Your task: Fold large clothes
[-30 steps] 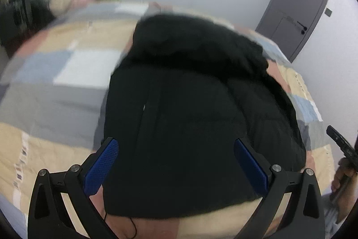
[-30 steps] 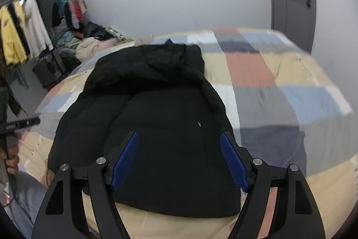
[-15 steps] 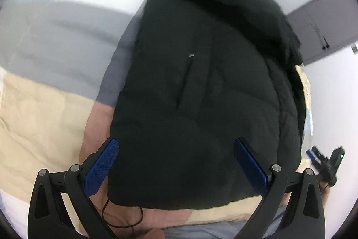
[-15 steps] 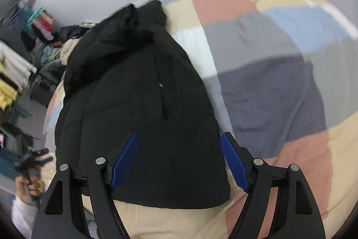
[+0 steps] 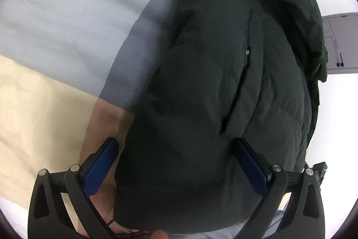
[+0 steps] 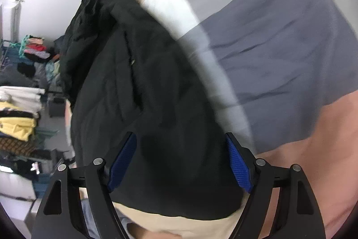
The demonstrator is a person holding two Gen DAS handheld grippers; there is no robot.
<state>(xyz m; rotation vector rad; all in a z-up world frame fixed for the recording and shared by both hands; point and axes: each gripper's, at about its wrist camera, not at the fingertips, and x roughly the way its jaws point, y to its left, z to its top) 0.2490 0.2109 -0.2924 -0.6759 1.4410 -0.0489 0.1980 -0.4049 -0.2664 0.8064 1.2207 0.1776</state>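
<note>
A black quilted puffer jacket (image 5: 212,86) lies spread on a patchwork bedspread (image 5: 56,33), hood end far from me. My left gripper (image 5: 176,145) hovers open over the jacket's near left corner, blue pads wide apart, nothing pinched. In the right wrist view the same jacket (image 6: 143,104) fills the middle. My right gripper (image 6: 181,142) stands over its near right corner near the hem; its jaws are opening, with jacket fabric below and between the pads, not pressed. The other gripper's black tip (image 5: 320,171) peeks in at the left view's right edge.
The bedspread (image 6: 279,59) has grey, beige, pink and white patches. A grey door (image 5: 340,46) is beyond the bed on the right. Piles of clothes and a rack (image 6: 22,104) crowd the floor left of the bed.
Both grippers dropped toward the jacket's near hem and tilted steeply down, rolling as they went. The jacket now fills far more of each view. The right jaws widened slightly.
</note>
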